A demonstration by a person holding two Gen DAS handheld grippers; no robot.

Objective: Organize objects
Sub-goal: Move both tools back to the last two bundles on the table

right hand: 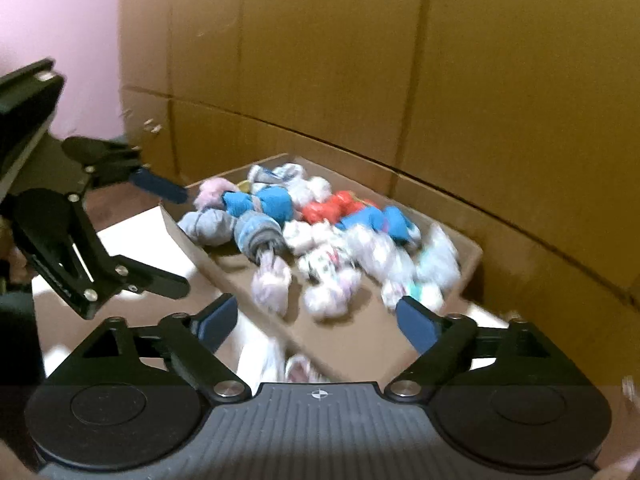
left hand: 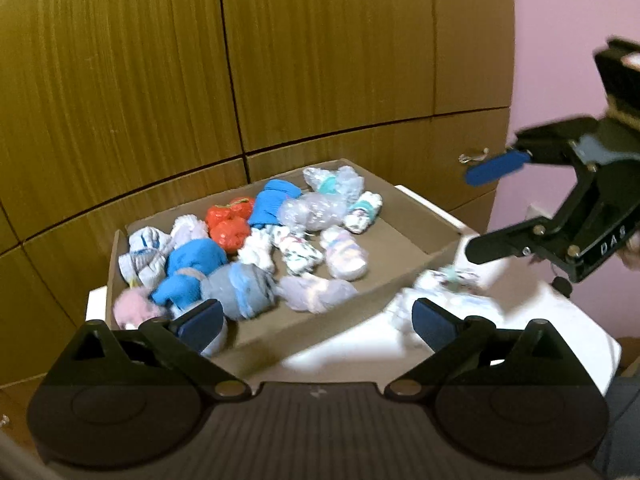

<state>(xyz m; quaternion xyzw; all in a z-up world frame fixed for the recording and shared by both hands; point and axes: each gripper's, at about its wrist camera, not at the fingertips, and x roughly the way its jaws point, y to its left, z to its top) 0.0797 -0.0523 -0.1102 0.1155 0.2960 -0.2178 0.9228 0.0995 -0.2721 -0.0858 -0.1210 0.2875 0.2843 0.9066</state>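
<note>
A shallow cardboard box on a white table holds several rolled sock bundles: blue, red, grey, white patterned. The box and its bundles also show in the right wrist view. A few pale bundles lie on the table outside the box, right of it; they show blurred under my right gripper. My left gripper is open and empty over the box's near wall. My right gripper is open and empty above the table; in its own view nothing sits between the fingers.
The white table stands against wooden panelled cabinet doors. A pink wall is at the right. A small metal handle sits on a cabinet door. My left gripper shows at the left of the right wrist view.
</note>
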